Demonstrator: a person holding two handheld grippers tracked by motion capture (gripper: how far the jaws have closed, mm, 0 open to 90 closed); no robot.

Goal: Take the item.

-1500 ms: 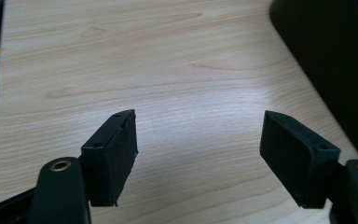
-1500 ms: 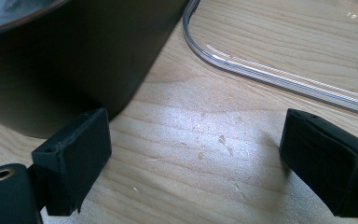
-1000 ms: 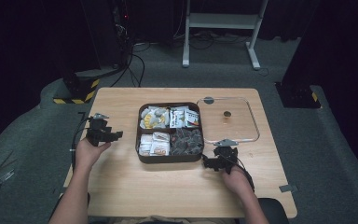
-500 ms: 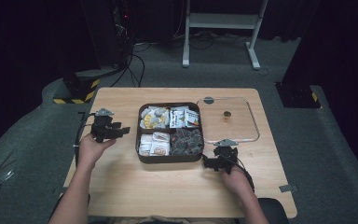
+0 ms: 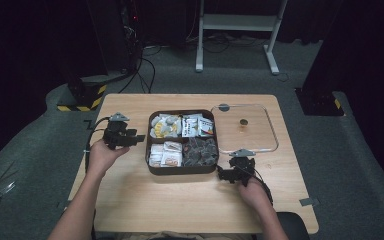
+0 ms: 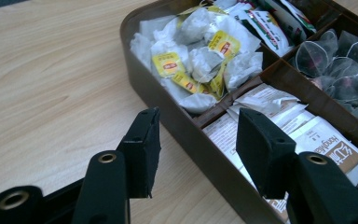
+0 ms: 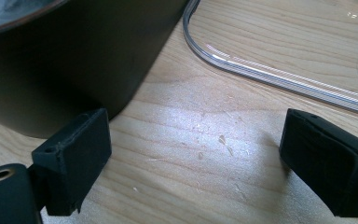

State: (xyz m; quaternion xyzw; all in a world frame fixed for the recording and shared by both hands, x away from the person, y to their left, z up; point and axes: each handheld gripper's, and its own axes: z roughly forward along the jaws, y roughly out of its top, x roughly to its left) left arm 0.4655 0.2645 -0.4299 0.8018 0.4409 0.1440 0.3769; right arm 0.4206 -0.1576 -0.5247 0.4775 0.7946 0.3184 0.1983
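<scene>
We see the desk (image 5: 130,200) carrying a brown tray (image 5: 148,150) with four compartments, near the middle, and a clear lid (image 5: 267,125) beside it toward the right edge. Our left claw (image 6: 196,149) is spread, just over the tray's left wall, the yellow-tagged tea bags (image 6: 200,60) directly ahead. Our right claw (image 7: 196,163) is spread and empty at the tray's near right corner. We judge the left one nearer to the bags.

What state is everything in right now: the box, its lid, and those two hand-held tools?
Brown box: open, all four compartments filled.
Clear lid: off, flat on the table right of the box.
Left tool: open, holding nothing, at the box's left wall.
Right tool: open, holding nothing, above the table by the box's corner.
</scene>
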